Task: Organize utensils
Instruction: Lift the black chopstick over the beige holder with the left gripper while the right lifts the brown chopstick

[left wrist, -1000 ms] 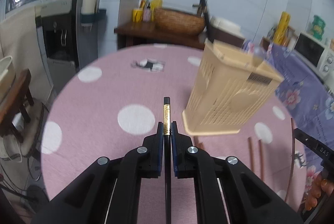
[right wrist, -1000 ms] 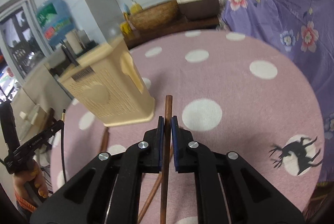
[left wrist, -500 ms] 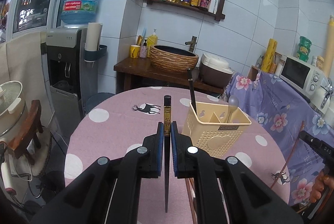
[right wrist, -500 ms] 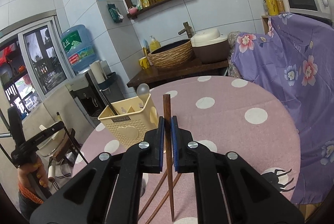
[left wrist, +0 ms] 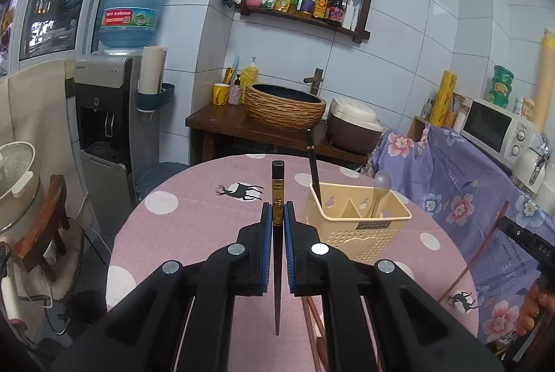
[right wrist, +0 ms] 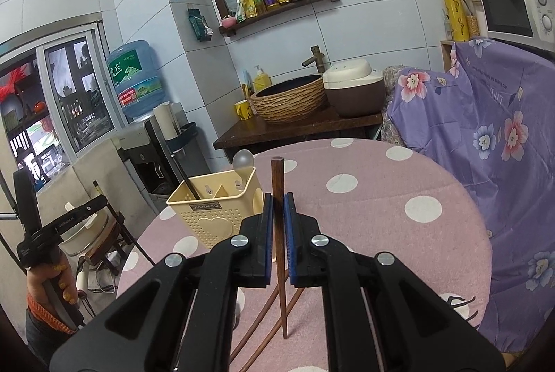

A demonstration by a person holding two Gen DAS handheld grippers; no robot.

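left wrist: pink polka-dot table (left wrist: 208, 226), tiled kitchen

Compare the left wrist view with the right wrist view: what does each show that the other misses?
Only the left wrist view shows the left gripper shut on a black chopstick with a gold band. Only the right wrist view shows the right gripper shut on a brown chopstick, with two loose brown chopsticks lying clearly below. Both show the cream utensil holder holding a black chopstick and a spoon, on the pink dotted table.
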